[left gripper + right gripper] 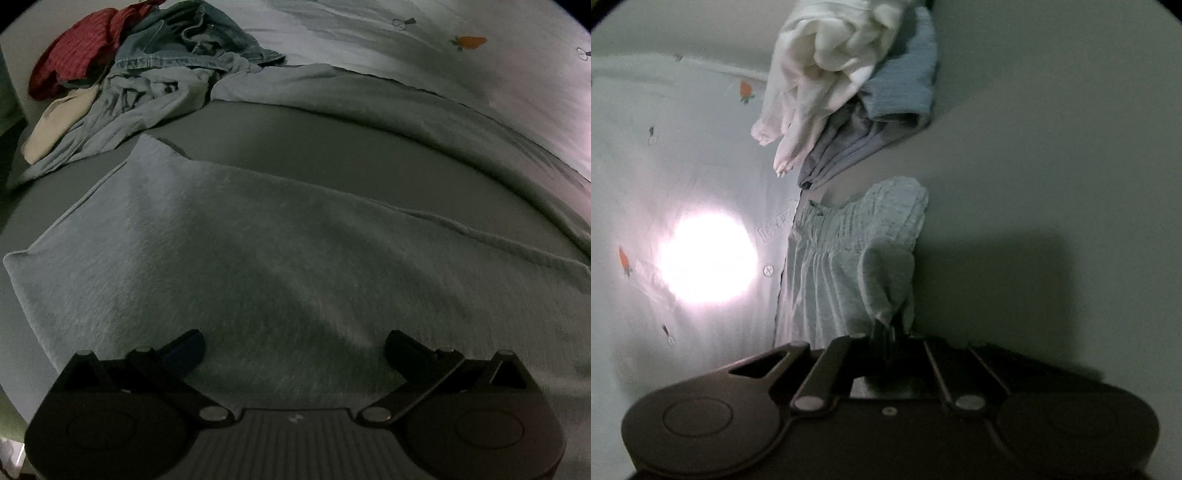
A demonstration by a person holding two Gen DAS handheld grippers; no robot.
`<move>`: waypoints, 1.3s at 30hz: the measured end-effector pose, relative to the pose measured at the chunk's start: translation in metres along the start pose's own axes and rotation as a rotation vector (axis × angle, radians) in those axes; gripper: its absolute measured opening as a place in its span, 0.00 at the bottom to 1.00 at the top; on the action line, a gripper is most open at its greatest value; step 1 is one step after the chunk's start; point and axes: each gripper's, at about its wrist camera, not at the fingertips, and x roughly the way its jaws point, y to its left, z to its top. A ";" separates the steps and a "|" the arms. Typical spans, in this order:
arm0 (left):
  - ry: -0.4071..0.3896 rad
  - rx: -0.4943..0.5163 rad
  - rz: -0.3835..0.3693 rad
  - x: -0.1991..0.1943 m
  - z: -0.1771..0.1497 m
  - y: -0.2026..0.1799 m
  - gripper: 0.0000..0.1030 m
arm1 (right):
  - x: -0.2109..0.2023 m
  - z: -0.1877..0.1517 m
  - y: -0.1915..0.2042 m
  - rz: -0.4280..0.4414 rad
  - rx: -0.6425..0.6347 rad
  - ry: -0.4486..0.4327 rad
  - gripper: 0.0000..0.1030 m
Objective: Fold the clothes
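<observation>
L wrist view, far left: pile of clothes (147, 66), red (70, 55), denim and cream pieces, on the bed (332, 136). Grey garment (258, 258) lies spread flat in front of it, filling mid-frame. Left gripper (293, 345) hovers just above the grey fabric, fingers wide apart, nothing in them. R wrist view: carrot-print sheet (683, 147) w/ bright glare at left, white and blue clothes (849, 74) up top. Right gripper (884, 334) is clenched on a pale ruched top (849, 258), pinching a bunched corner.

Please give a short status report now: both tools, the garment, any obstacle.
Left tool open above flat grey garment. Right tool shut on pale shirred garment. Unfolded pile lies beyond, apart.
</observation>
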 end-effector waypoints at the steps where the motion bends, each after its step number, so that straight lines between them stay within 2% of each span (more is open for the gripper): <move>1: 0.002 0.003 -0.002 0.000 0.000 0.000 1.00 | 0.001 0.000 0.005 -0.014 -0.046 0.001 0.00; 4: 0.020 0.046 -0.035 0.001 0.003 0.004 1.00 | 0.001 -0.006 0.018 -0.050 -0.123 -0.015 0.00; 7: 0.047 0.119 -0.105 0.002 0.006 0.017 1.00 | 0.001 -0.013 0.021 -0.070 -0.122 -0.048 0.00; 9: 0.060 0.121 -0.128 0.000 0.007 0.032 1.00 | 0.000 -0.016 0.026 -0.091 -0.144 -0.068 0.00; 11: 0.061 0.084 -0.096 -0.003 0.008 0.052 1.00 | -0.003 -0.020 0.032 -0.120 -0.191 -0.081 0.00; 16: -0.017 -0.103 0.070 -0.018 0.011 0.133 1.00 | -0.001 -0.026 0.042 -0.176 -0.280 -0.101 0.00; 21: -0.033 -0.251 0.247 -0.017 0.013 0.203 0.98 | -0.006 -0.031 0.036 -0.170 -0.243 -0.135 0.00; 24: -0.016 -0.334 0.272 -0.008 0.017 0.227 0.94 | -0.008 -0.035 0.034 -0.160 -0.227 -0.157 0.00; 26: -0.019 -0.376 0.258 -0.002 0.020 0.236 0.90 | -0.008 -0.036 0.032 -0.159 -0.201 -0.169 0.00; 28: -0.010 -0.396 0.242 0.005 0.019 0.237 0.80 | -0.007 -0.036 0.033 -0.161 -0.186 -0.176 0.00; 32: -0.016 -0.391 0.279 0.015 0.020 0.228 0.75 | -0.005 -0.036 0.036 -0.173 -0.194 -0.175 0.00; 34: -0.039 -0.363 0.284 0.016 0.023 0.221 0.51 | -0.005 -0.035 0.037 -0.178 -0.187 -0.175 0.00; 35: -0.049 -0.344 0.278 0.016 0.026 0.217 0.43 | -0.005 -0.034 0.036 -0.178 -0.159 -0.178 0.00; 37: -0.053 -0.323 0.274 0.018 0.031 0.210 0.05 | -0.005 -0.034 0.034 -0.178 -0.097 -0.186 0.00; 39: -0.050 -0.320 0.288 0.020 0.035 0.203 0.02 | -0.005 -0.033 0.035 -0.188 -0.055 -0.188 0.00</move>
